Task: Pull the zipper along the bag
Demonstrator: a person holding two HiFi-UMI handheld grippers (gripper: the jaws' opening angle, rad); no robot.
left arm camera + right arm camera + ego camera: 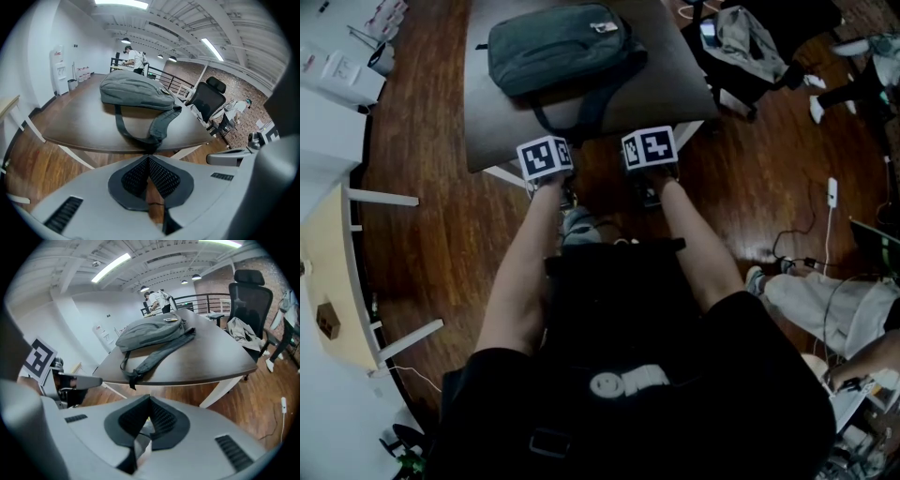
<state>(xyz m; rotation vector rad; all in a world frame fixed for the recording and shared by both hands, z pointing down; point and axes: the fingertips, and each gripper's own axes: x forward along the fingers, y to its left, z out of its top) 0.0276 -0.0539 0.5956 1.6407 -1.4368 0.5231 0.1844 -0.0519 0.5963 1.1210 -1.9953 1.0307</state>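
Head view, nearest item: a person's black-clad torso point(628, 394), with bare forearms point(520, 272) reaching forward over the wood floor point(441, 234).

Left claw point(148, 160): pads pressed together at the tips, nothing between them. It is held short of the desk's near edge and carries a marker cube point(546, 157) on top.

Right claw point(149, 398): likewise pressed together and empty, just right of the left one.

Desk point(675, 89): dark top, rounded corners, white legs. Its near edge lies just beyond both claws.

Bag point(558, 47): grey backpack lying flat on the desk top, left of centre and well apart from both claws. Its shoulder straps point(574, 120) trail towards the claws and reach the near edge. The zipper is too small to make out.

Right of the desk: black office chair point(251, 291), with a light garment point(741, 37) draped over it.

Near right: a seated person's light trouser leg point(811, 300), with cables point(797, 248) on the floor.

Far left: white water dispenser point(60, 70) against the wall.

Farthest: person in white top point(133, 57) standing by a railing point(201, 300).
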